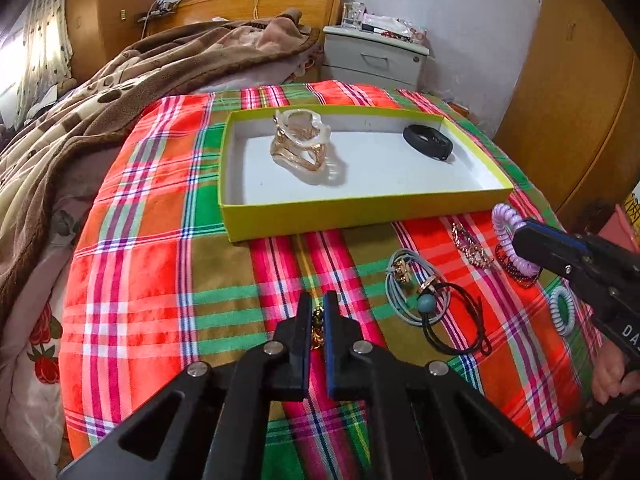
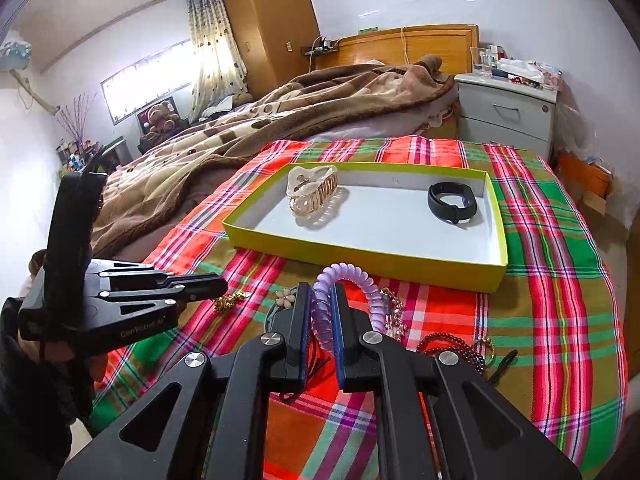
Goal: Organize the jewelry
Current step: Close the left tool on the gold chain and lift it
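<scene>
1. Readable text: "GenRobot.AI" on the body of the left tool (image 2: 212, 286), seen from the right cam; only "DA" shows on the right tool (image 1: 520, 236) in the left cam.
2. Right tool (image 2: 322, 312) is clenched on a lilac spiral hair tie (image 2: 352, 280), glossy plastic coil, looping up over the tips, just in front of the box (image 2: 360, 258).
3. Left tool (image 1: 318, 312) is nearly closed w/ a gold chain piece (image 1: 317, 330) between its pads, looks pinched. It sits low over the plaid cloth (image 1: 140, 260).
4. Box = shallow cardboard tray, yellow-green outside, white inside. Holds a clear/gold claw clip (image 1: 302, 146) at left & a black band (image 1: 428, 142) at right, well apart.
5. Loose on the cloth, right of the left tool: grey & black elastic ties (image 1: 424, 300), dark red bead bracelet (image 2: 452, 350), a 2nd pale coil tie (image 1: 562, 312).
</scene>
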A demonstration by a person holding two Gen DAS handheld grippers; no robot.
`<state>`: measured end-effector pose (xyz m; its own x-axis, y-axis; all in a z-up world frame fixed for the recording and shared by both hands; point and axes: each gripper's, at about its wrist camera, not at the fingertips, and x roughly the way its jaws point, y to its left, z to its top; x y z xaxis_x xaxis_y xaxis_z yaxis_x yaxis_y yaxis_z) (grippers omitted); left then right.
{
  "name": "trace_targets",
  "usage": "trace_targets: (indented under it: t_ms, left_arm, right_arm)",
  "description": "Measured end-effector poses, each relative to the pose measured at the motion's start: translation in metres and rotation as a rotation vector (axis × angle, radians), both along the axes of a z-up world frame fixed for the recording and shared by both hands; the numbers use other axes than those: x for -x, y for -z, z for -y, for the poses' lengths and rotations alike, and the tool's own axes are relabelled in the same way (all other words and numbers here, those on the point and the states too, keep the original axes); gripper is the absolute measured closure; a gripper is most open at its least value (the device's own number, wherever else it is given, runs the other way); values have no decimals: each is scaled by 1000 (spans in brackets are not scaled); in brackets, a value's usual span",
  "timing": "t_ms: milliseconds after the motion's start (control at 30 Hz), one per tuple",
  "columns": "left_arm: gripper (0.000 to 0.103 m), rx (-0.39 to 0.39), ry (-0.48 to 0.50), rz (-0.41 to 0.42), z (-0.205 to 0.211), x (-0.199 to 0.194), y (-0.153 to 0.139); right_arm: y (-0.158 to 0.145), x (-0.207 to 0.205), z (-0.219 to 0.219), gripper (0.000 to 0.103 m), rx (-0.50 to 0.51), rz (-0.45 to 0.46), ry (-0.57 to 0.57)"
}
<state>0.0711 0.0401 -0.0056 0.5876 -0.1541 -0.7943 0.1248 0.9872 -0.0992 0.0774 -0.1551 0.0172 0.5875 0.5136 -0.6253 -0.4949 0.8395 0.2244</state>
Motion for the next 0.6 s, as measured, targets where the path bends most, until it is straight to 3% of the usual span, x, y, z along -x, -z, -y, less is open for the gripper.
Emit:
trace_targets:
  t_ms: [133, 233, 300, 367, 467, 600]
  left_arm:
    - [97, 38, 27, 8, -4, 2, -6]
    - [97, 15, 20, -6, -7, 3, -2]
    - [90, 0, 28, -24, -6, 4, 2]
    - [65, -23, 51, -40, -3, 5, 6]
    - [63, -40, 77, -72, 4, 5, 16]
    - [63, -115, 86, -53, 14, 5, 17]
  right_arm:
    - [-1, 1, 1, 93, -1, 3, -1]
    - [-1, 1, 2, 93, -5, 2, -4]
    - [-1, 1, 3, 93, -7, 1, -4]
    - [0, 1, 3, 93, -6, 1, -6]
    - [1, 0, 2, 93, -8, -2, -6]
    - [1, 0, 0, 93, -6, -1, -9]
